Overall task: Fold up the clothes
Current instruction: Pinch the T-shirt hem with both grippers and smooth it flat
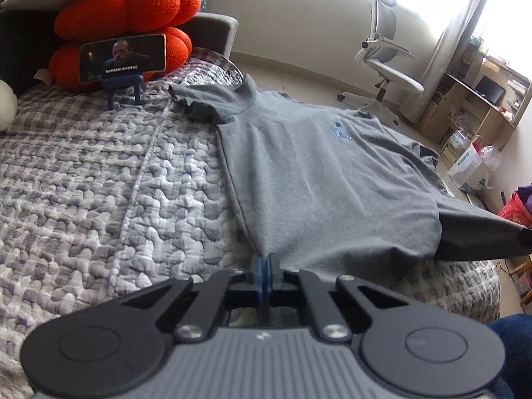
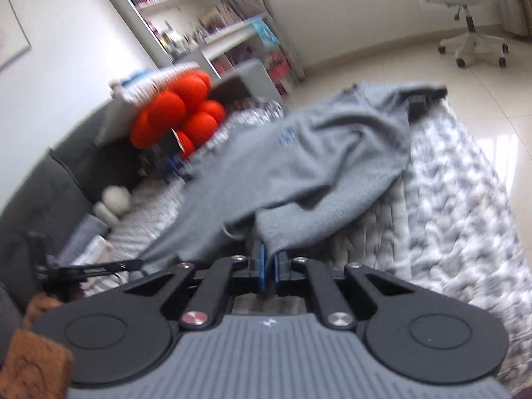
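A grey T-shirt [image 1: 319,166] lies spread on a quilted grey-and-white bedcover [image 1: 99,183], its collar toward the far edge of the bed and its hem toward the person. The left gripper [image 1: 266,261] has its blue pads pressed together on the near hem corner, the cloth bunching right at the fingertips. The right gripper [image 2: 268,256] pinches the other hem corner in the same way; a fold of grey fabric hangs over and between its pads, and that side of the shirt is lifted off the cover. The right wrist view is blurred, so how much cloth it holds is hard to judge.

The folding looks barely begun. The shirt is laid out roughly flat with one sleeve [image 1: 196,103] still spread to the side, and no fold is finished. What is done is the grip on both bottom corners. Left to do, most likely: carry the hem up toward the collar, tuck in the sleeves and flatten the bundle. An orange cushion [image 1: 129,13] and a phone [image 1: 123,57] on a stand sit well beyond the shirt.
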The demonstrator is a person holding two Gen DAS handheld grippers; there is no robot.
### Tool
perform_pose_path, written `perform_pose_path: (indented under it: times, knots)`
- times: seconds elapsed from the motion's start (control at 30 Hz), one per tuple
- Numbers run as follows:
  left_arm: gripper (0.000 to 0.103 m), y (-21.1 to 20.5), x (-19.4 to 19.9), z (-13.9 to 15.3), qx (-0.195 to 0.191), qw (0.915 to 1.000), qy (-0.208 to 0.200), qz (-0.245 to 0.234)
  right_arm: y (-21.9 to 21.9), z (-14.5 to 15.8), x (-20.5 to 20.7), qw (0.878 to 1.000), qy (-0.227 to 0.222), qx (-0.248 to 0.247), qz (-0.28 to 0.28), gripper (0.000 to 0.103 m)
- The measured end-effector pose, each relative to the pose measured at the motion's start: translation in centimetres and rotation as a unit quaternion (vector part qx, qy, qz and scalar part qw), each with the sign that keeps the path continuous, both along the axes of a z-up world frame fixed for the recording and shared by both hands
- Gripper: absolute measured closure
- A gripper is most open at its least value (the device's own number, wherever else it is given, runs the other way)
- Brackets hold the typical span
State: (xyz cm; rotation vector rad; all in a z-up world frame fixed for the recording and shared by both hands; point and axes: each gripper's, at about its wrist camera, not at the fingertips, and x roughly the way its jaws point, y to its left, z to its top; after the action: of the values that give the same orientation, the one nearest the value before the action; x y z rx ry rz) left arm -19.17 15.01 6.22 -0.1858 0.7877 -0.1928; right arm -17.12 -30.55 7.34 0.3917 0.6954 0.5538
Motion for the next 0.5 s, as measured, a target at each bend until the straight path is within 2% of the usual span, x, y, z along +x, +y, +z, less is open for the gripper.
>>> perform_pose_path:
  times: [0.13, 0.27, 0.37, 0.43, 0.5]
  knots:
    - [0.101, 0.2, -0.2, 0.2, 0.015, 0.9999, 0.000, -0.006, -1.4, 2.2, -0.9, 1.000, -0.007, -0.006, -0.004, 0.096]
    - [0.101, 0.4, 0.2, -1.7, 0.022, 0.9994, 0.026, 0.001, -2.0, -1.1, -0.9, 0.998, 0.038, -0.045, -0.026, 0.096]
    - [0.101, 0.7, 0.3, -1.8, 0.018, 0.9994, 0.030, 0.000, -2.7, -3.9, -0.8, 0.993, 0.073, -0.077, -0.053, 0.096]
    - [0.101, 0.8, 0.1, -0.9, 0.016, 0.9995, 0.026, 0.001, -3.6, -4.5, -0.9, 0.993, 0.083, -0.058, -0.060, 0.096]
    - [0.101, 1.1, 0.0, 0.6, -0.006, 0.9998, 0.019, -0.003, -4.5, -3.7, -1.4, 0.995, 0.071, -0.025, -0.060, 0.096]
